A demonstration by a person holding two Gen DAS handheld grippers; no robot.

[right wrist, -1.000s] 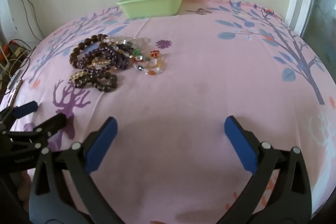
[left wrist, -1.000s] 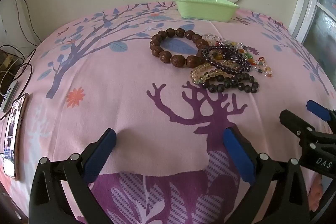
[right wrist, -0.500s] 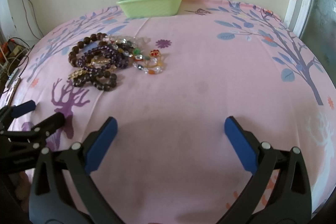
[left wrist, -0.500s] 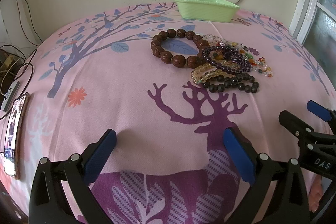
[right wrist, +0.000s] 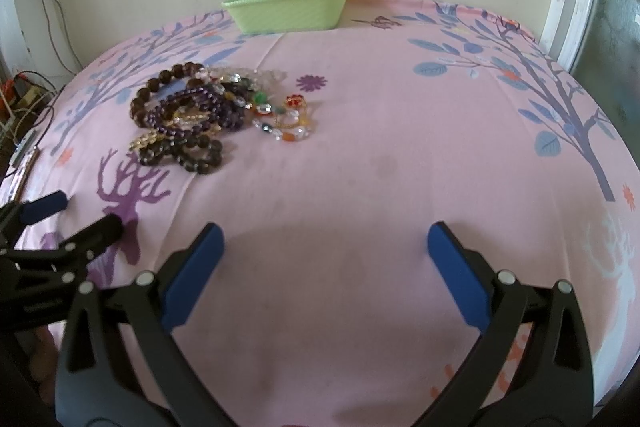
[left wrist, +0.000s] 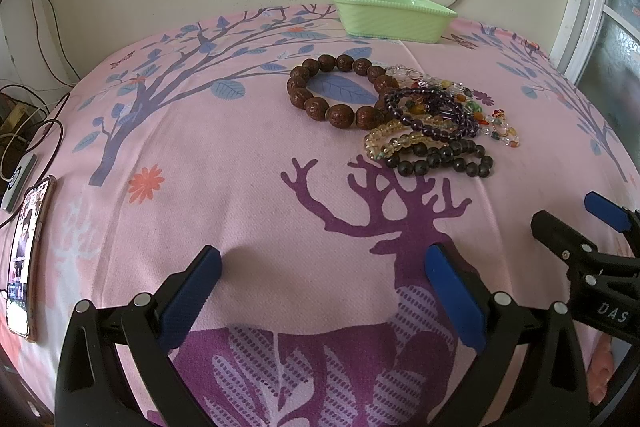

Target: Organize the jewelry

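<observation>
Nothing sorted yet: bracelets (left wrist: 400, 115) heaped at 1 o'clock, green tray (left wrist: 390, 17) at 12 bare-looking, left gripper (left wrist: 322, 281) and right gripper (right wrist: 324, 259) jaws wide, empty.

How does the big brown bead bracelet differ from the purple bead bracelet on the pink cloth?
The brown bracelet has large, matte, reddish-brown beads; the purple bracelet has much smaller, glossy, dark violet beads. The brown one lies as an open ring at the pile's left edge; the purple one sits tangled over other bracelets. Both rest on the pink cloth, outside the green tray.
</observation>
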